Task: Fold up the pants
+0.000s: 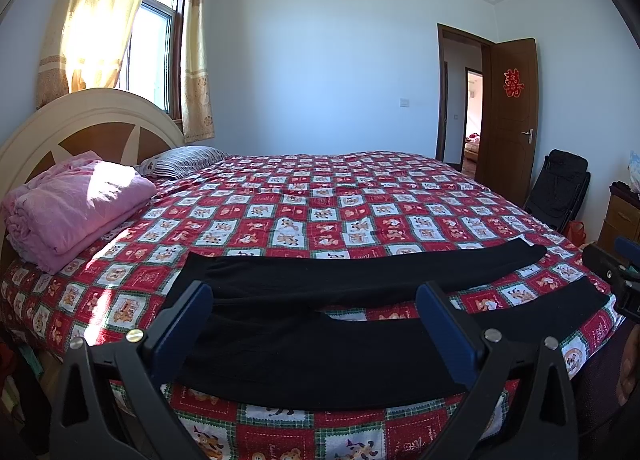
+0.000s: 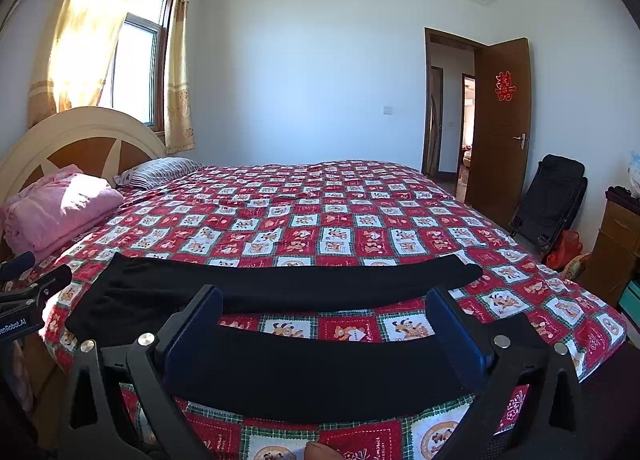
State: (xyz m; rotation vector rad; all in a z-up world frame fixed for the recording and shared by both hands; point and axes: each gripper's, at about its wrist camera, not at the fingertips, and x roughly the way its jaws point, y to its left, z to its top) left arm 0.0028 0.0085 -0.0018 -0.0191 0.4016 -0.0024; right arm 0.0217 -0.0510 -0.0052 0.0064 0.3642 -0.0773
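Pants (image 1: 320, 324) flat along bed (image 1: 320, 196) near edge, long axis crosswise. L gripper (image 1: 316, 324) nr waist, R gripper (image 2: 324, 336) nr cuffs; both wide open, empty.

A red double-happiness character (囍) (image 1: 513, 83) is stuck on the open brown door (image 1: 514, 140) at the right of the frame in both views. At the far left edge of the right wrist view, white lettering (image 2: 12, 329) on the left gripper (image 2: 24, 300) reads what looks like "enRobot.AI", its start cut off by the frame. The bedspread (image 2: 360, 444) squares carry small writing, too blurred to read.
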